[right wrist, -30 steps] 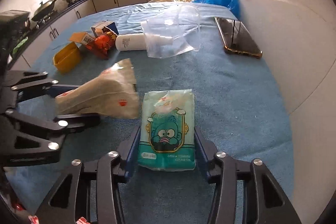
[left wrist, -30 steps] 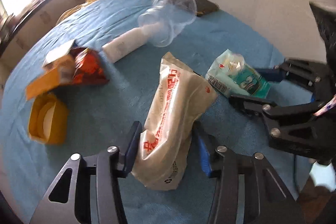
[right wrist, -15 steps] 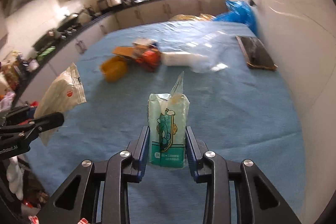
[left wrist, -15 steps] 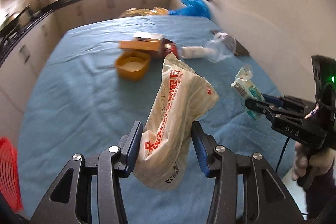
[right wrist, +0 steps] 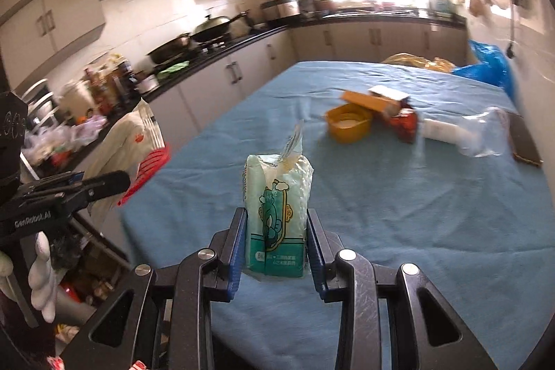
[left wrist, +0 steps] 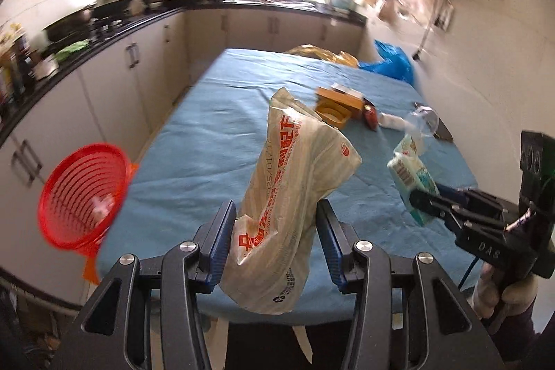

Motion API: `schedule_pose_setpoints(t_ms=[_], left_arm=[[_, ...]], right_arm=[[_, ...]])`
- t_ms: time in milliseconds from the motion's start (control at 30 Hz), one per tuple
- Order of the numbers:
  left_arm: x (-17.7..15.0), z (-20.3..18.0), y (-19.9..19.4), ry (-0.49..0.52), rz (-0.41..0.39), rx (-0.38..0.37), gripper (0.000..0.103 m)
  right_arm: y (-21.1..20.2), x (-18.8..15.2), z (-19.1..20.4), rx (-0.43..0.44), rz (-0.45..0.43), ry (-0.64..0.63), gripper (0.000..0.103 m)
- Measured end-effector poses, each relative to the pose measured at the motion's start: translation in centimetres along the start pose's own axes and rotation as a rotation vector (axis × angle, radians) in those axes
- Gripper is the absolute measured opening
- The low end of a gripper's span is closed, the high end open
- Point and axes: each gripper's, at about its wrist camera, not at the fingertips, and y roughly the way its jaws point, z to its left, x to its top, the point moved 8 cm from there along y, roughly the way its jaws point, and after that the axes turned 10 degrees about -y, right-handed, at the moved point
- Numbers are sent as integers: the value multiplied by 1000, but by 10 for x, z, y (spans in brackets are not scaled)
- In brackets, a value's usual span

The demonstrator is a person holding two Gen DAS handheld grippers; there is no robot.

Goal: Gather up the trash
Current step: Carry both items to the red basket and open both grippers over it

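Observation:
My left gripper [left wrist: 274, 231] is shut on a crumpled cream paper bag with red print [left wrist: 295, 189], held above the near edge of the blue table [left wrist: 215, 141]. My right gripper [right wrist: 275, 238] is shut on a green and white tissue pack [right wrist: 277, 214], held upright above the table; it also shows in the left wrist view [left wrist: 412, 182]. A red basket [left wrist: 83, 193] hangs off the table's left side. More trash lies far on the table: a yellow tub [right wrist: 348, 123], an orange box [right wrist: 374, 101], a red wrapper [right wrist: 406, 125], a white bottle [right wrist: 440, 129] and a clear plastic cup [right wrist: 482, 134].
A dark phone [right wrist: 525, 141] lies near the right wall. A blue plastic bag [left wrist: 392, 65] and a yellow bag [left wrist: 319, 52] sit at the table's far end. Kitchen counters with pans [left wrist: 114, 6] run along the left side and the back.
Both grippers have lifted their items off the table and pulled back toward its near edge. The views now tilt up over the whole table, and the red basket has come closer at the left.

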Motion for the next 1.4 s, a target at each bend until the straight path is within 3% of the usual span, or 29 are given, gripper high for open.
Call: schedule_pose_setpoints(t_ms=[233,500,767,1100,1400], left_arm=[[-14,53,-38,-102,-62,49,46],[-21,106,-57,-174,-77,123,46],[-17,134,-41,-227,-55,194,46],[-1,153,-16,-267,-37,212,46],[37,204,-9,-259,-70,225,47]], right_arm=[[-1,1,50,63,-3,-68,35],[23,7,82,134,27,-98,35],[46,21,88,190,40,-112,35],[92,30,79,230,109,-54,35],[132,88,118,273,88,-43,36]])
